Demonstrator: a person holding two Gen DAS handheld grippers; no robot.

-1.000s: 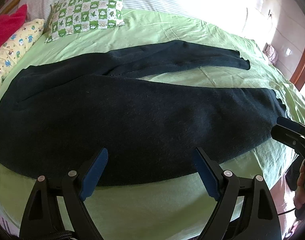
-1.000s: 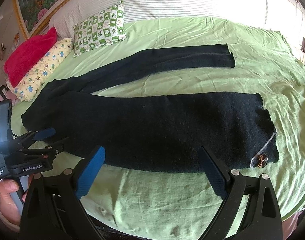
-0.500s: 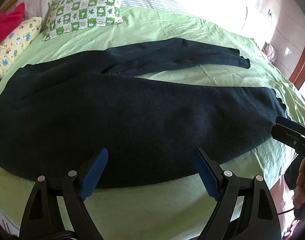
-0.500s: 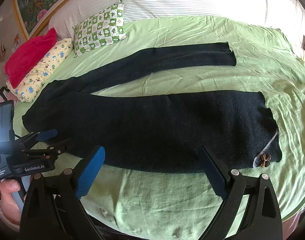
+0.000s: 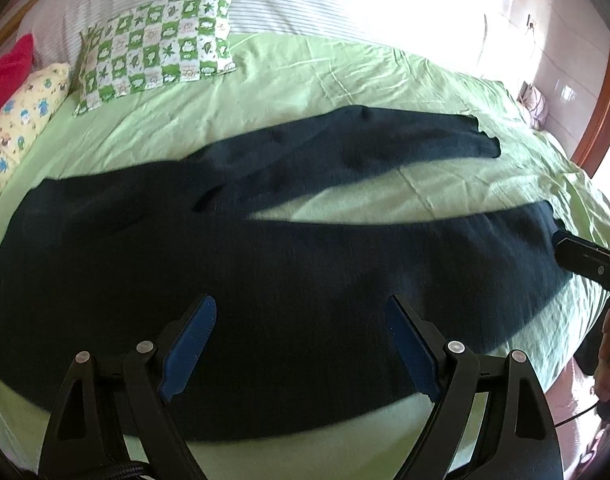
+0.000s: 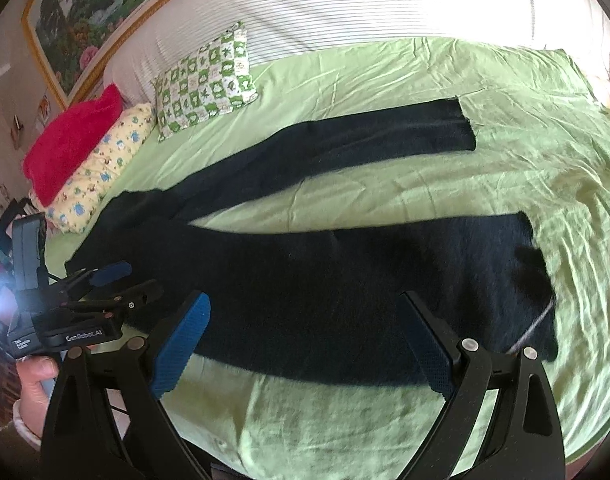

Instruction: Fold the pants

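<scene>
Dark navy pants (image 5: 265, 248) lie flat on a green bedsheet (image 5: 345, 76), legs spread in a V, waist to the left. In the right wrist view the pants (image 6: 345, 280) show both leg ends at the right. My left gripper (image 5: 301, 344) is open and empty, over the pants' near edge around the thigh. It also shows in the right wrist view (image 6: 117, 284) near the waist. My right gripper (image 6: 305, 340) is open and empty, over the near leg. Its fingers show in the left wrist view (image 5: 585, 260) by the near leg's hem.
A green-and-white checked pillow (image 5: 153, 44), a yellow patterned pillow (image 5: 17, 120) and a red cushion (image 6: 73, 140) lie at the head of the bed. A striped white cover (image 6: 345, 8) lies behind. A framed picture (image 6: 97, 8) hangs on the wall.
Both grippers have moved forward and lower toward the pants; the near edge of the pants now lies under the fingers. The pants have not moved.
</scene>
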